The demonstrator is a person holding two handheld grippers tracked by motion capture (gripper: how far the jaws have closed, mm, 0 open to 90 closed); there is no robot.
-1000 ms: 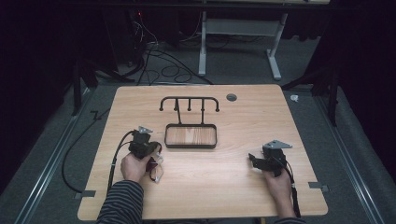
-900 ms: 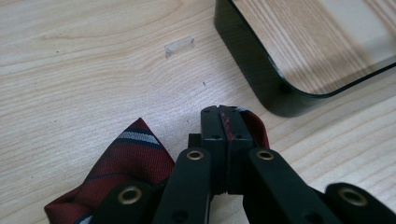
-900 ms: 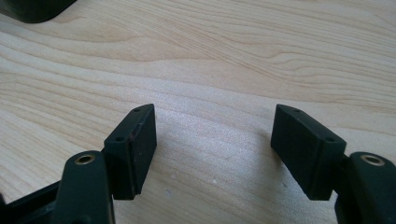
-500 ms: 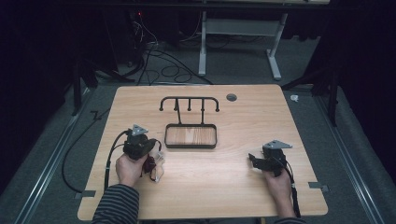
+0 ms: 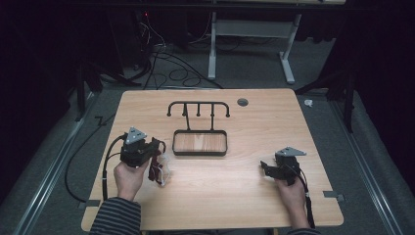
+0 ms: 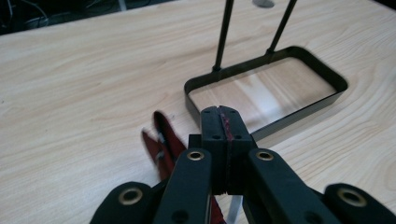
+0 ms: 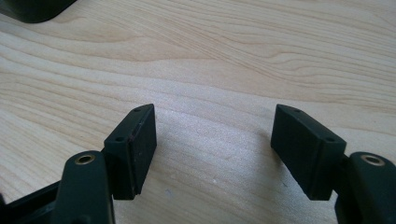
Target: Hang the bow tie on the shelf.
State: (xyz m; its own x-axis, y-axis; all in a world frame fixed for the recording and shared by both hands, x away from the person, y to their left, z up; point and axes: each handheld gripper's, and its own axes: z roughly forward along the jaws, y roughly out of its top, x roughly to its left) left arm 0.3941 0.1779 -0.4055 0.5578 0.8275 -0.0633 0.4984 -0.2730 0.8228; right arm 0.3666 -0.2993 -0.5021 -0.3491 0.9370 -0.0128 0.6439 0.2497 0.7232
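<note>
My left gripper (image 5: 157, 149) (image 6: 224, 117) is at the table's left, with its jaws shut on a thin red strap (image 6: 164, 142). The strap's loose red ends and a pale clear piece (image 5: 162, 171) hang below the jaws, just above the wood. A black rack (image 5: 198, 105) with a row of hooks rises from a black-rimmed tray (image 5: 200, 153) (image 6: 280, 122) at the table's middle, just right of this gripper. My right gripper (image 5: 266, 169) (image 7: 215, 140) rests low at the right front. It stands open over bare wood, with nothing between its pads.
The wooden table (image 5: 244, 196) has a round grey cable port (image 5: 242, 102) near its far edge. Cables trail off the left edge to the floor. A white desk frame (image 5: 254, 44) stands beyond the table.
My left hand has risen and drifted slightly left, lifting the red strap with its hanging piece. The right hand has not moved.
</note>
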